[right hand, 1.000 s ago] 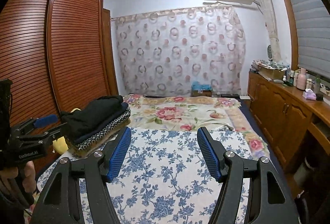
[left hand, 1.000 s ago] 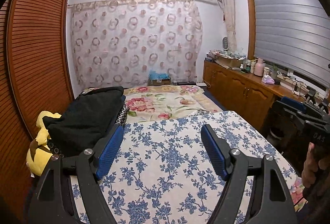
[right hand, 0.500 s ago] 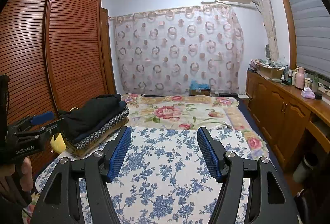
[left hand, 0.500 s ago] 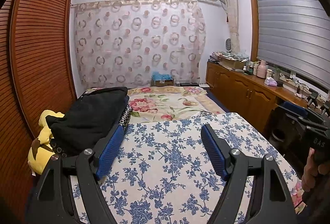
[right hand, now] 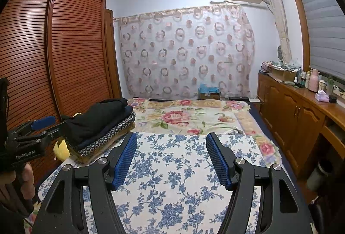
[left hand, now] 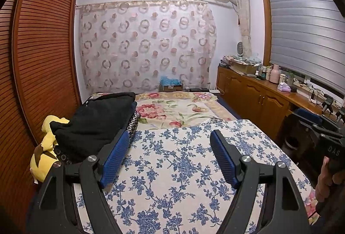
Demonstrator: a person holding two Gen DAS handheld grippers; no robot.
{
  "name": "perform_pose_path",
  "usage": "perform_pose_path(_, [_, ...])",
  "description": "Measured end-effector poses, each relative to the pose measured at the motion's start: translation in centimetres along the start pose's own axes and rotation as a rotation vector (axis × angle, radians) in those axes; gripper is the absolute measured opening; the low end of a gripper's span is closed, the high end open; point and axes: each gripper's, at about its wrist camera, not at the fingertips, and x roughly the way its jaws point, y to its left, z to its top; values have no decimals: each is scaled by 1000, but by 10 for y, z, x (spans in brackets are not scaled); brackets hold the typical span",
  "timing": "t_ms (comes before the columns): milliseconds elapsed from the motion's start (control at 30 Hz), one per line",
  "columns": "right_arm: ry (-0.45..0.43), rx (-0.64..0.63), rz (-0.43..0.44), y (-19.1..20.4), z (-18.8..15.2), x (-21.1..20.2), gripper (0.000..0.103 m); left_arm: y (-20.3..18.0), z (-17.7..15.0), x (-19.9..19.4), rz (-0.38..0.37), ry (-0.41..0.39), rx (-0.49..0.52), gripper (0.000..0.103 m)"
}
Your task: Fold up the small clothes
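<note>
Compared with a second ago, both cameras sit slightly higher and tilted up: the ceiling and air conditioner show more, while the stack of folded clothes and the bedding lie where they were.

At far left, a yellow plush toy (left hand: pixel 46 147) is wedged between the brown louvred wardrobe (left hand: pixel 43 50) and the pile of folded dark clothes (left hand: pixel 94 124). That pile lies on the left edge of the bed, black garment on top, a navy one and a ring-patterned one beneath; its long axis runs near to far, along the bed's length. Just right of it spreads the blue-and-white floral cloth (left hand: pixel 172 158), flat on the near part of the bed, with the pink-flowered bedspread (left hand: pixel 179 109) beyond it.

The left gripper (left hand: pixel 170 150) hovers level above the floral cloth, pointing toward the far curtain, its blue-padded fingers (left hand: pixel 115 156) spread wide with nothing between them. The right gripper (right hand: pixel 171 152) is held likewise, fingers apart and empty, beside it to the right. The person's right hand (left hand: pixel 327 180) grips its handle; the left hand (right hand: pixel 19 182) holds the other.
</note>
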Motion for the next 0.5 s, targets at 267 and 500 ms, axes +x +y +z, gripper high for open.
perform_pose_path(267, [-2, 0, 1, 0, -1, 0, 68, 1, 0, 0, 3, -1, 2, 78])
perform_pose_path(500, [-3, -1, 1, 0, 0, 0, 68, 1, -1, 0, 3, -2, 2, 78])
